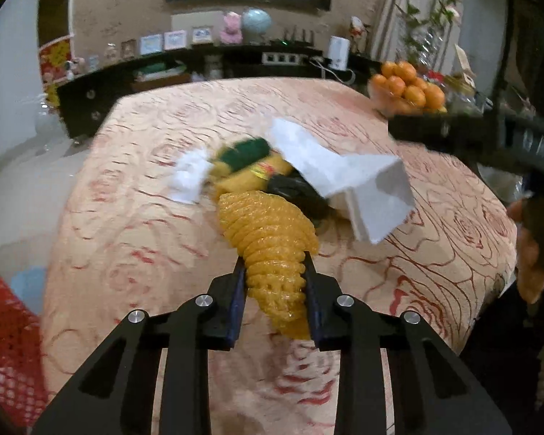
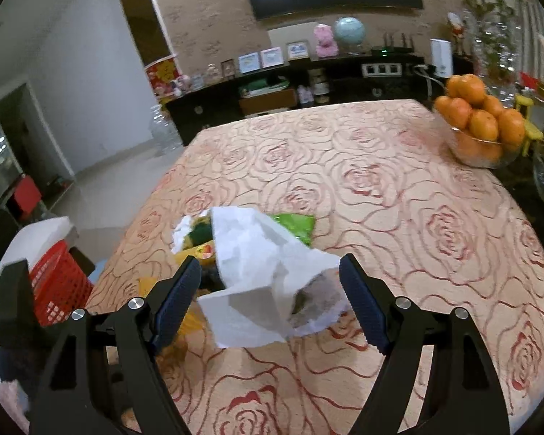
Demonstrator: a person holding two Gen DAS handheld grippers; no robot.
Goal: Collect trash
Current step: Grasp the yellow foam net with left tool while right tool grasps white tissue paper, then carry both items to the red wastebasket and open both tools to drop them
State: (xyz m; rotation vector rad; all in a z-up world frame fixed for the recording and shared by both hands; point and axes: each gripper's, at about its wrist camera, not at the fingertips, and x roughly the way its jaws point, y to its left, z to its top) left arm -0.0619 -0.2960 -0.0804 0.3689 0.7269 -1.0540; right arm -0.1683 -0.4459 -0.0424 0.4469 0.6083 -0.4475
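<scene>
Pinching a yellow foam net sleeve (image 1: 268,239) between its jaws, the left gripper (image 1: 275,272) holds it over the rose-patterned table (image 2: 399,217). Right gripper (image 2: 270,272) stands wide around a crumpled white paper (image 2: 257,275), pads apart from it, near the table's left edge beside yellow-green wrappers (image 1: 250,166).

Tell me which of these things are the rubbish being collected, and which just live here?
Rubbish:
- yellow foam fruit net, gripped in the left claw
- crumpled white paper bag
- yellow-and-green snack wrapper
- white tissue

Just there:
- glass bowl of oranges
- rose-patterned tablecloth
- red plastic basket
</scene>
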